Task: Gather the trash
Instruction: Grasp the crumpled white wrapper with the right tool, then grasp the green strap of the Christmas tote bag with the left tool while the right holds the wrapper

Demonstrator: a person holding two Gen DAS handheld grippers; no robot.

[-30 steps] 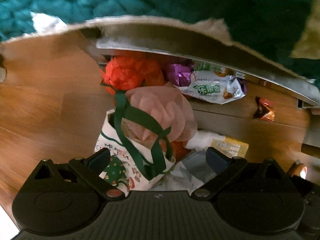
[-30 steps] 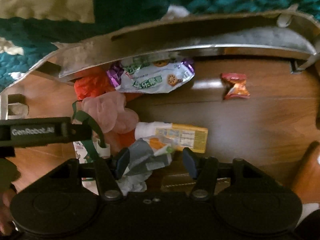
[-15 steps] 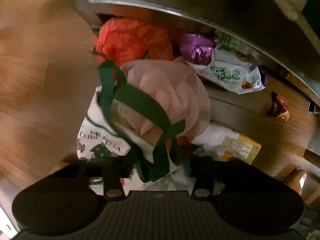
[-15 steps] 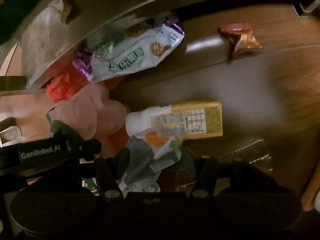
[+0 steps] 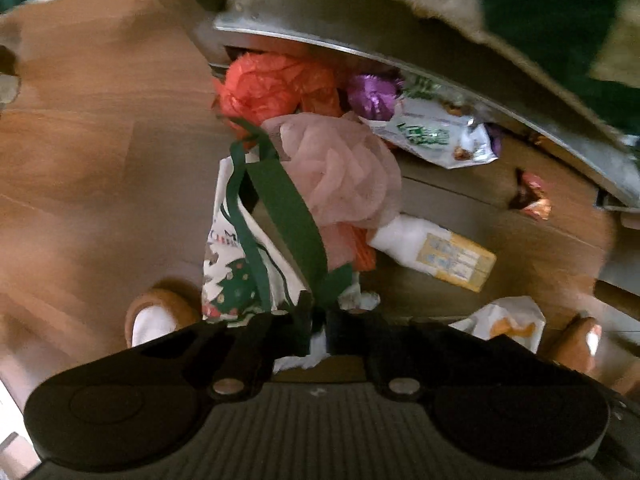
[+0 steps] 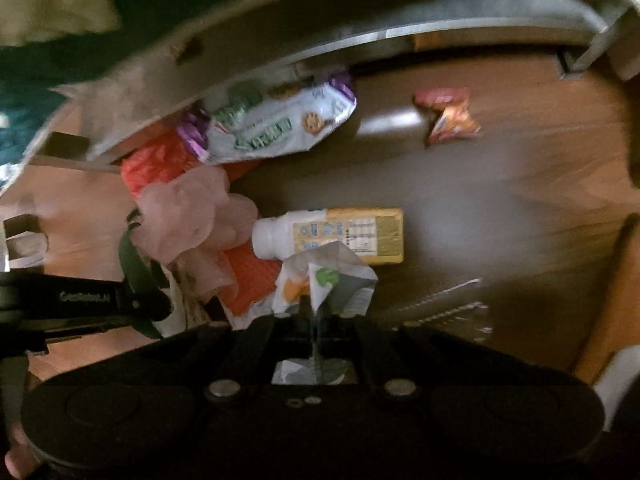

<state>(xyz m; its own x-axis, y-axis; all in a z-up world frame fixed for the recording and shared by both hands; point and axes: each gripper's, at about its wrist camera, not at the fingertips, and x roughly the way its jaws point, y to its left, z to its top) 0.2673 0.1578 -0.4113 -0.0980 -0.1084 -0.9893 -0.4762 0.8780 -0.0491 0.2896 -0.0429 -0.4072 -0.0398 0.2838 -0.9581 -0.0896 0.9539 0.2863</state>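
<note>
Gripping the dark green handle point(image 5: 288, 216) of a white tote bag point(image 5: 228, 264) printed with a Christmas tree, the left tool point(image 5: 318, 322) has its jaws pressed together on the strap just above the bag's mouth. The bag stands on the wooden floor point(image 5: 100, 152), and it serves as the landmark for everything else. A pink mesh puff point(image 5: 344, 172) bulges out of its top, and a crumpled orange plastic bag point(image 5: 276, 84) lies just beyond it, under the edge of a metal bed frame point(image 5: 360, 40). Beside the orange bag, farther along the frame, sits a white and purple snack packet point(image 6: 276, 128). A white bottle with a yellow label point(image 6: 332, 236) lies on its side near the tote bag, on the side away from the bare floor. Well apart from the tote bag, past the bottle, rests a small red-orange wrapper point(image 6: 448, 116). The right tool point(image 6: 316, 316) is clamped on a crumpled white wrapper point(image 6: 328, 280) with orange and green print, held just in front of the bottle. A slippered foot point(image 5: 156, 316) stands on the floor close to the bag.
</note>
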